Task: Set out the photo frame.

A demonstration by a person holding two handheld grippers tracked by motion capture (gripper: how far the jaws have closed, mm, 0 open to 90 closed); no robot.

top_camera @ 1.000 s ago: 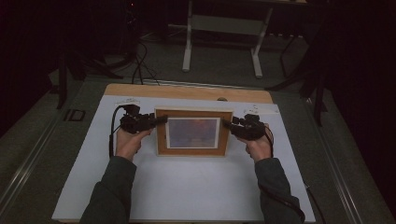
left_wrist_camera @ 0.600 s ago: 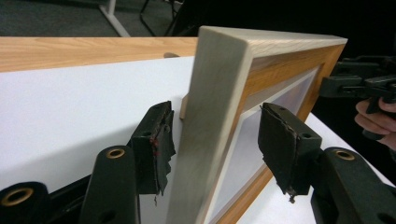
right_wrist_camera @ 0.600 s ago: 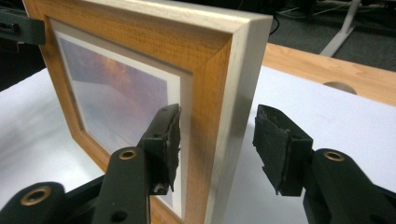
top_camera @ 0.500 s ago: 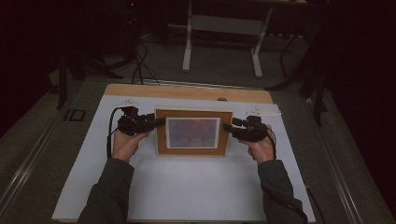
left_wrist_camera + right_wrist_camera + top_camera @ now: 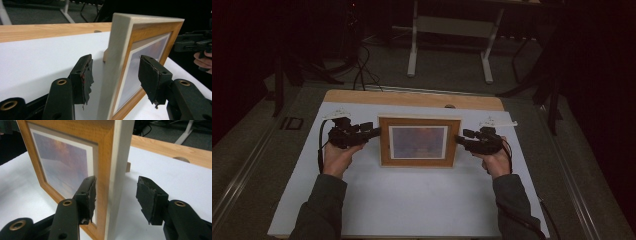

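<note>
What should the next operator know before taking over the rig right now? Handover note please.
Left gripper: jaws have just been opening and stand open astride the picture frame's left edge, pads off it.
Right gripper: the same at its right edge, open, no grip.
Frame: stands upright, leaning slightly, on the white sheet, picture facing the person.
Done: frame set standing and released.
Left: back both grippers away without knocking it.
</note>
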